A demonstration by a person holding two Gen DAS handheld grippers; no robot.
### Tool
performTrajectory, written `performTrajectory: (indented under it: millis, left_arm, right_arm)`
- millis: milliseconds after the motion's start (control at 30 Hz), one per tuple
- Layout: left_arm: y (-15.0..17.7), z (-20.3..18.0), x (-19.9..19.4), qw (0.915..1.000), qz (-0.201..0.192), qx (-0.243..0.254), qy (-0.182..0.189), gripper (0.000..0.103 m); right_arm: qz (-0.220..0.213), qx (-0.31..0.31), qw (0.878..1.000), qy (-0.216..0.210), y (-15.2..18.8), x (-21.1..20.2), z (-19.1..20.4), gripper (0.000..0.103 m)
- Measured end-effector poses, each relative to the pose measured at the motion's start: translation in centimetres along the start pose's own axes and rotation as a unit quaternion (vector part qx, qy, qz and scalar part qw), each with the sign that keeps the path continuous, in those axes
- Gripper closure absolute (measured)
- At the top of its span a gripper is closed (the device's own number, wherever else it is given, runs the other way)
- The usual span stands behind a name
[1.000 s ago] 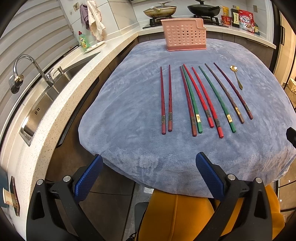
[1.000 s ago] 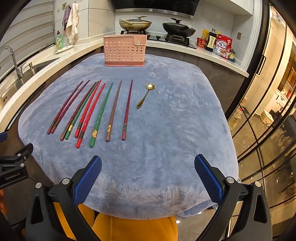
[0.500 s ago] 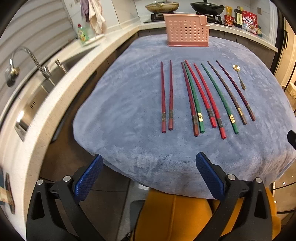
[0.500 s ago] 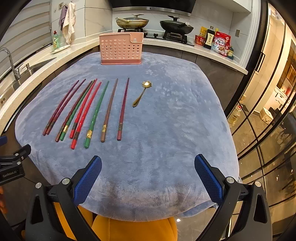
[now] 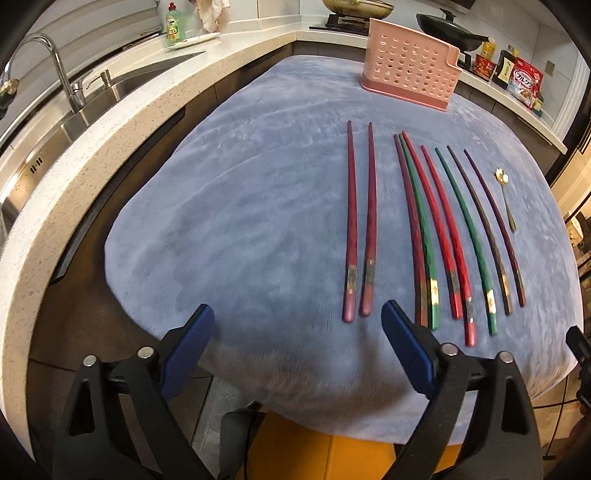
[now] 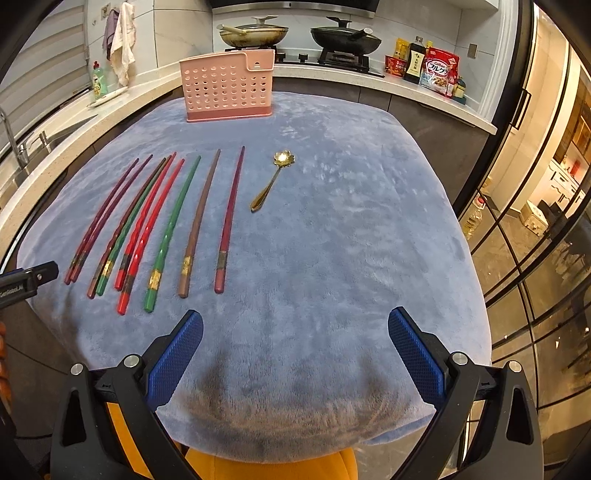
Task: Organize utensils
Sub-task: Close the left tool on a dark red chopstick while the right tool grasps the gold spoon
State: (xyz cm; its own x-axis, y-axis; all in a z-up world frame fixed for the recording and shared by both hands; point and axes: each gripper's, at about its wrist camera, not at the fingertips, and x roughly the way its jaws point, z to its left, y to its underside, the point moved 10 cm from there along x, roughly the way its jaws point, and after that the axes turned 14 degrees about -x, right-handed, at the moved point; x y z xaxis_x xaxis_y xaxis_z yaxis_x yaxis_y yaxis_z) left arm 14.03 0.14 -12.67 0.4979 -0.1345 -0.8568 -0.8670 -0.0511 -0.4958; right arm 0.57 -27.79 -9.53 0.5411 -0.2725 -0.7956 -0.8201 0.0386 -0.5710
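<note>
Several chopsticks in dark red, green, bright red and brown [image 5: 424, 229] [image 6: 155, 225] lie side by side on a blue-grey cloth [image 5: 258, 206] [image 6: 332, 240]. A gold spoon [image 5: 505, 195] [image 6: 271, 181] lies at their right. A pink perforated utensil holder [image 5: 410, 68] [image 6: 227, 86] stands upright at the cloth's far edge. My left gripper [image 5: 297, 350] is open and empty over the near edge, just left of the dark red pair [image 5: 360, 225]. My right gripper [image 6: 295, 354] is open and empty over the near edge, right of the chopsticks.
A counter with a sink and tap [image 5: 55, 74] runs along the left. A stove with two pans [image 6: 295, 35] and food packets [image 6: 437, 70] sits behind the holder. A glass wall [image 6: 535, 240] is at the right. An orange seat [image 5: 332, 450] is below the table's near edge.
Both grippers have moved forward over the cloth's near edge. The left one also swung left, so the chopsticks now sit to its right. Nothing on the cloth has moved.
</note>
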Motion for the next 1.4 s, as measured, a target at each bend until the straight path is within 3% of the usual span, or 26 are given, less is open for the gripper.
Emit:
performTrajectory:
  millis: [133,233,433,533,700,900,1100,1267,1400]
  left_arm:
    - [-1.2,-0.4,1.5,1.0,-0.004,0.003,-0.007,0.02]
    - [-1.4,-0.6,2.9,0.9999,0.008,0.007,-0.011,0.029]
    - [-1.4,-0.7,4.1,0.9996,0.019,0.015,-0.014,0.03]
    - [-1.3,-0.7,4.2,0.9995,0.02,0.019,-0.014,0.031]
    - [-1.2,-0.8,4.2,0.9995,0.02,0.019,-0.017,0.033]
    - [-1.1,-1.1,4.1,0.9995,0.025,0.013,-0.014,0.042]
    - [-0.8,-2.0,3.9,0.9994,0.028,0.018,-0.005,0.06]
    - [-0.6,-2.9,3.7,0.999,0.035,0.023,0.014,0.088]
    - [-0.6,-3.0,3.6,0.9986,0.044,0.013,0.027,0.094]
  right_arm:
    - [-0.007,0.004,1.0,-0.007,-1.3,0.7,0.0,0.007]
    - [-0.011,0.007,1.0,-0.012,-2.4,1.6,-0.2,0.007]
    - [-0.017,0.044,0.998,-0.038,-4.9,4.4,-1.1,0.008]
    - [-0.014,0.066,0.996,-0.056,-6.2,6.2,-1.5,0.017]
    - [-0.005,0.088,0.993,-0.076,-7.9,9.6,-1.4,0.042]
    - [0.0,0.084,0.992,-0.093,-8.9,12.0,-0.2,0.062]
    - [-0.006,0.076,0.993,-0.088,-8.7,12.8,0.2,0.074]
    - [-0.01,0.064,0.994,-0.086,-8.0,12.6,0.0,0.092]
    - [-0.011,0.069,0.993,-0.099,-7.5,12.0,-0.2,0.093]
